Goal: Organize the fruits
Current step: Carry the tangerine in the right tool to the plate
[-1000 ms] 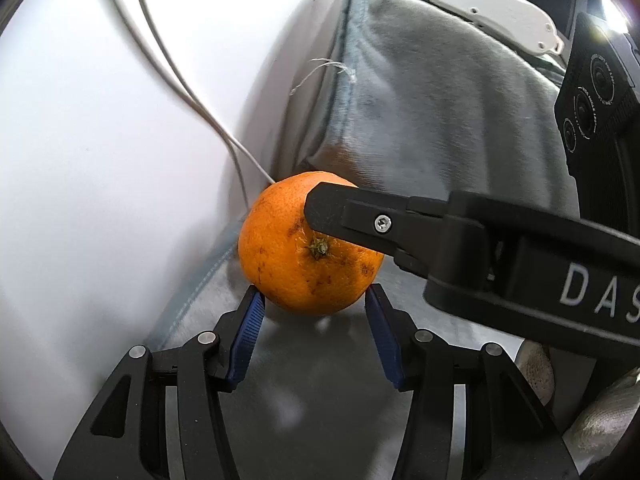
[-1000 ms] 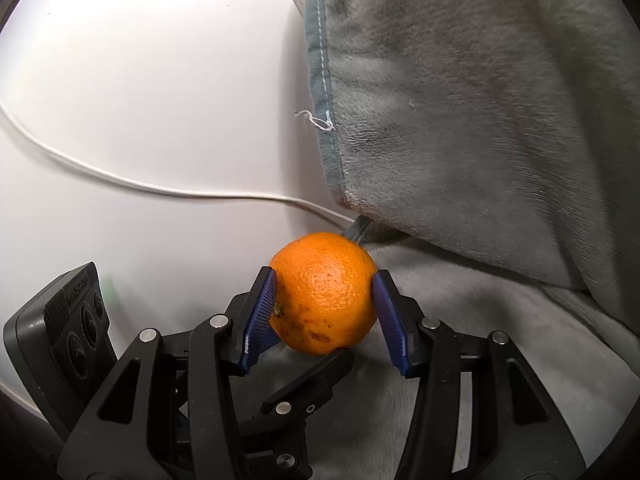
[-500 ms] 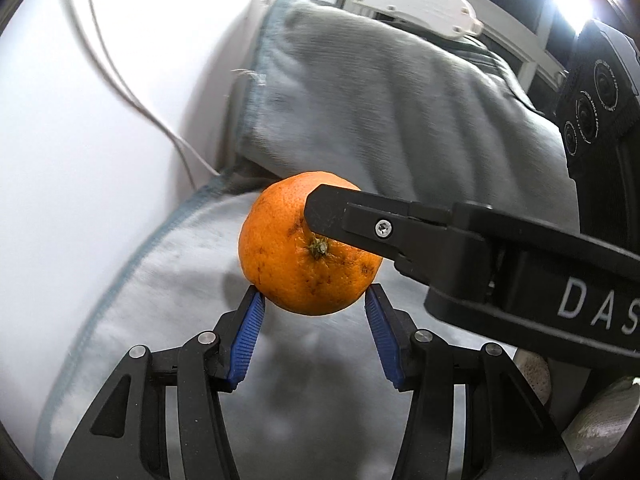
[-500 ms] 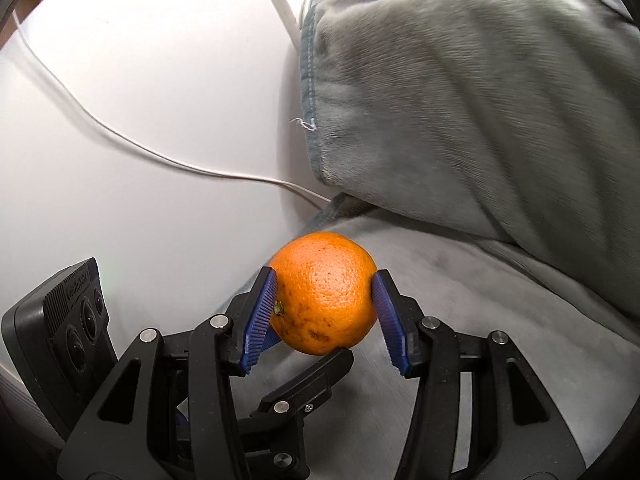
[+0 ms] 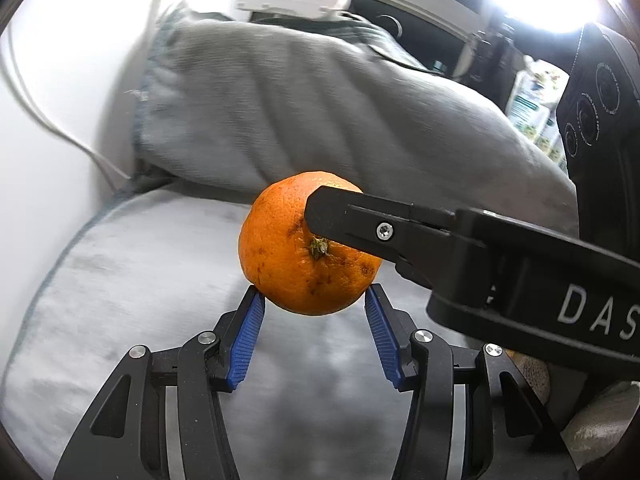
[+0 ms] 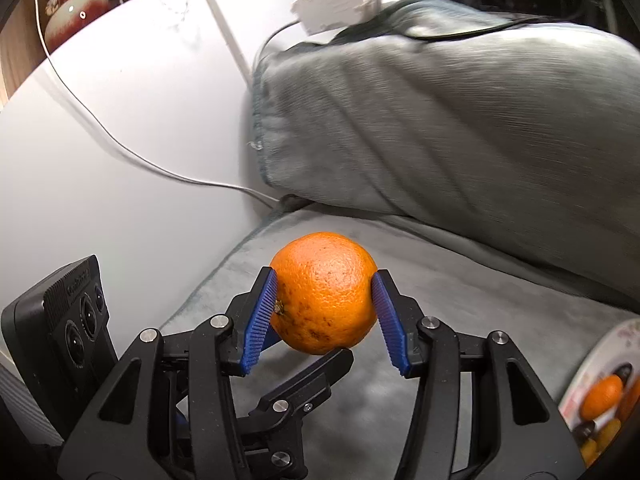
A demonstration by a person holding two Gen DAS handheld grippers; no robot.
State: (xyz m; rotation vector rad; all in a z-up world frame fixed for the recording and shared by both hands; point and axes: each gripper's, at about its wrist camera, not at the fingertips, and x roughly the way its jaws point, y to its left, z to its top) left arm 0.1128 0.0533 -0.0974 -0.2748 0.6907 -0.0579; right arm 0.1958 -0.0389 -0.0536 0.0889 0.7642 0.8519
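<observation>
Grey plush cloth (image 5: 152, 304) fills the ground of the left wrist view, with a big grey cushion (image 5: 320, 112) behind it and a white wall with a thin cable (image 5: 60, 128) to the left. Straight ahead of the left tool (image 5: 314, 304) sits the orange (image 5: 308, 244), lifted clear of the cloth. The blue pads (image 5: 246, 336) stand at a middle width on both sides of the underside of the fruit; they seem to touch it low, but if they press I cannot tell from this view. A black finger of the right tool comes in from the right and lies against the fruit just above its stem.

Seen from the right wrist, the same cloth and cushion lie ahead, with a white wall on the left. The orange (image 6: 324, 292) is directly between the blue pads (image 6: 260, 320) of the right tool (image 6: 324, 292), which press its widest part from both sides, so this tool holds it firmly. From below and left, a finger of the left tool (image 6: 316, 376) reaches under the fruit. To the far right and lower than the tool, at the edge of the picture, is a plate (image 6: 600, 360) that already has some orange fruits on it.

I judge that the coming move goes toward that plate. It lies on the right of the right tool, so the right hand is the nearer one. The fruit is round, without any long axis to line up.
</observation>
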